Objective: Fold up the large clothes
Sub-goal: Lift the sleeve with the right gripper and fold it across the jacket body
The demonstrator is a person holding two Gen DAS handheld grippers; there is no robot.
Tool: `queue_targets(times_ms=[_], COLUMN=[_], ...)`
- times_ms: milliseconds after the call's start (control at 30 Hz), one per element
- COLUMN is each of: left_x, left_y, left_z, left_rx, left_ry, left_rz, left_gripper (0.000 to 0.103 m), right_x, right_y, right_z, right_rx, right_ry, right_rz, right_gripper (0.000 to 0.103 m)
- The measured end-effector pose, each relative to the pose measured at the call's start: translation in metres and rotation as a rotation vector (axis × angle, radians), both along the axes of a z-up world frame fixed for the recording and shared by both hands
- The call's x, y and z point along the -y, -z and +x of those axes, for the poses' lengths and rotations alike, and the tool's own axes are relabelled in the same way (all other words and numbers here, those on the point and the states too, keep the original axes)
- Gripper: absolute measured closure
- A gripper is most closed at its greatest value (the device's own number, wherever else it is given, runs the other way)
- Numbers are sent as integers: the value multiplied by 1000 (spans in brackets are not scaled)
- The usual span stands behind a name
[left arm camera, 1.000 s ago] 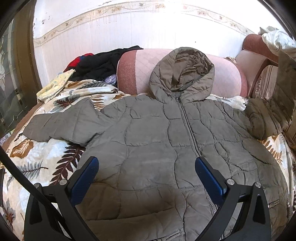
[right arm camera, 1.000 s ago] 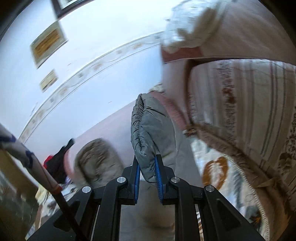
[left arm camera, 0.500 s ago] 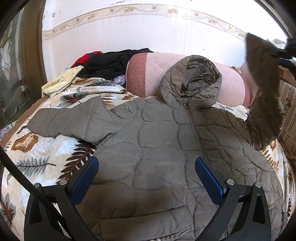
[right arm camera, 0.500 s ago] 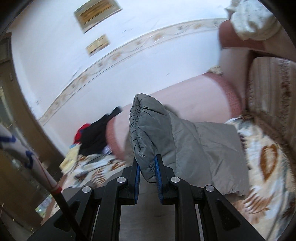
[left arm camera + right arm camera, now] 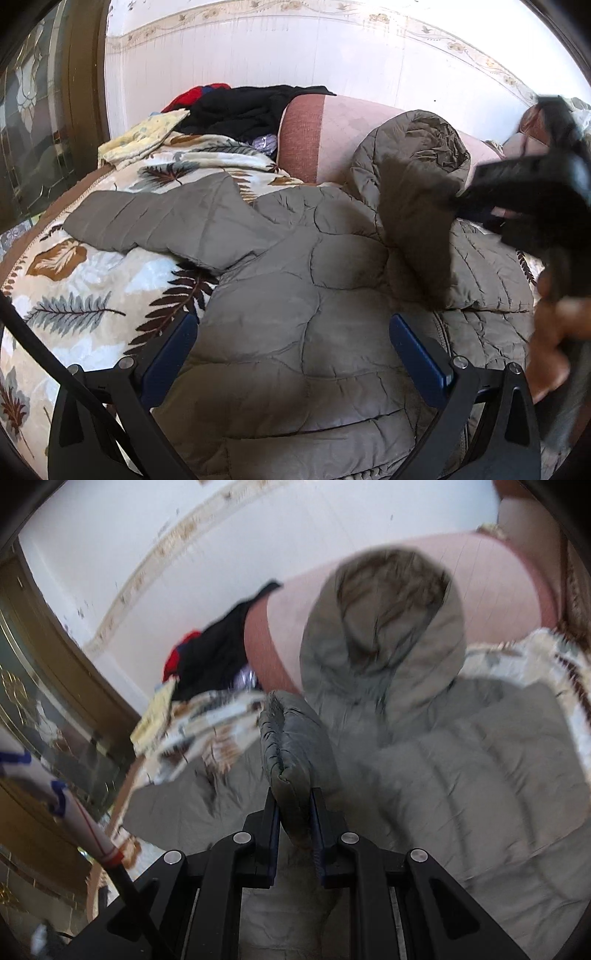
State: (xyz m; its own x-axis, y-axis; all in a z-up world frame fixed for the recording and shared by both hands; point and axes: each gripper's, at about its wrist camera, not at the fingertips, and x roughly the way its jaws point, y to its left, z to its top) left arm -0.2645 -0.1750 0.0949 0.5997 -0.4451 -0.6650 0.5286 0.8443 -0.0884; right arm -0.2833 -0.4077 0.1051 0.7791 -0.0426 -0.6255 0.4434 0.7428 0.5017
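Nearest, the left gripper [image 5: 293, 354] hangs with its blue-padded fingers spread wide above the lower front of the olive quilted jacket [image 5: 295, 332], touching nothing. The jacket lies front-up on a leaf-patterned blanket [image 5: 74, 295] that covers the seat, one sleeve [image 5: 159, 221] stretched flat to the left. Just beyond, on the right, the right gripper [image 5: 294, 812] is pinching the cuff of the other sleeve [image 5: 291, 746] between its closed fingers, and that sleeve is lifted across the jacket's chest; from the left wrist it shows as a dark, blurred shape with a hand behind it. Farther back the hood [image 5: 417, 155] rests propped against a pink bolster cushion [image 5: 325, 136]. To the far left a heap of black and red clothes [image 5: 243, 107] and a pale yellow cloth [image 5: 144, 136] sit on the blanket's far end. Behind everything stands a white wall with a patterned border [image 5: 258, 11], and a dark wooden glazed door [image 5: 40, 122] closes the left side.
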Motion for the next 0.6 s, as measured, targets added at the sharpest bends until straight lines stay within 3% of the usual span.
queue_targets(times_ms=[167,300,467,500,600], left_x=[5,7,9,11,19], left_y=[1,2,7,9,12], left_z=[1,8,28,32,41], left_rx=[0,5,-29,-31,-23], left_ry=[8,-7,-49,-60,-77], left_rz=[-1,2,-3,0,21], left_gripper=[0,0,0,0,0], right_x=[-9,-22,-19,-12,14], right_y=[34,45,24,18,9], right_z=[23,30,4,-6,-36], right_rx=[-45,-75,9,33,55], right_ry=[-68,-185,-260,-258,-172], right_rz=[49,88,73,75,38], right_gripper=[86,68,63,58,56])
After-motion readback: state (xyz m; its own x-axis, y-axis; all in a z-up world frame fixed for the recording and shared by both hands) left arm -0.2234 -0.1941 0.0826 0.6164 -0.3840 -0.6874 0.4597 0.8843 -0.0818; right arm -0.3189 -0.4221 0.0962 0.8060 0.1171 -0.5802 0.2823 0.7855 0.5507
